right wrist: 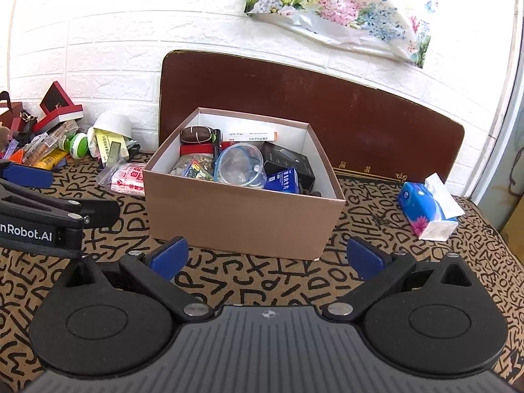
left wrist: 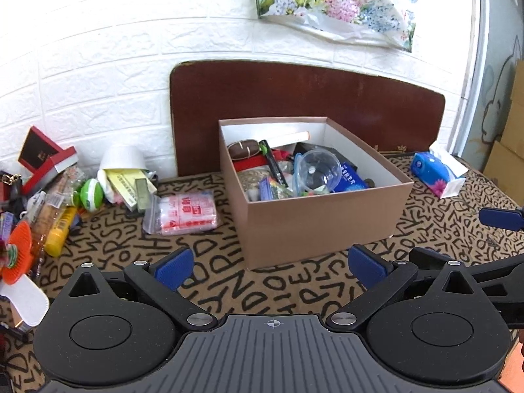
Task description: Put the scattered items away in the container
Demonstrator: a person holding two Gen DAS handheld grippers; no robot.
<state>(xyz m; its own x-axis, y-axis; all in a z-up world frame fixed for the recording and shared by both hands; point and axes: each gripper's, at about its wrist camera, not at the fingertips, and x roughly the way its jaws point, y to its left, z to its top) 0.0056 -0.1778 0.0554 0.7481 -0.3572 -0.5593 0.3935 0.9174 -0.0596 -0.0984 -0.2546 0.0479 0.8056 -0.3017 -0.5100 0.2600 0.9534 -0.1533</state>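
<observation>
1. Hovering low over the letter-patterned cloth (left wrist: 281, 288), the left gripper (left wrist: 271, 267) has its blue pads spread wide with nothing between them.
2. The right gripper (right wrist: 267, 258) hangs just beside it, also spread wide and empty; in the left wrist view one of its blue fingertips (left wrist: 501, 217) shows at the right edge.
3. Just beyond both stands the brown cardboard box (left wrist: 321, 226), open at the top and already part filled: a clear round lid (left wrist: 316, 167), a blue packet (left wrist: 352, 178), a dark oval case (left wrist: 244, 149) and a long white carton (right wrist: 250, 136) lie inside.
4. Left of the box, touching nothing but the cloth, lies a clear bag with red print (left wrist: 185, 213).
5. Farther left sits the loose heap: a tipped white cup (left wrist: 122, 162) spilling yellow-green packets, a green and white ball (left wrist: 90, 195), a yellow tube (left wrist: 60, 231), an orange fan (left wrist: 19, 250) and a red and black gift box (left wrist: 42, 157).
6. Right of the box, well apart from it, a blue tissue pack (left wrist: 437, 172) rests on the cloth.
7. Behind everything a dark brown board (left wrist: 311, 98) leans against the white brick wall (left wrist: 98, 49).
</observation>
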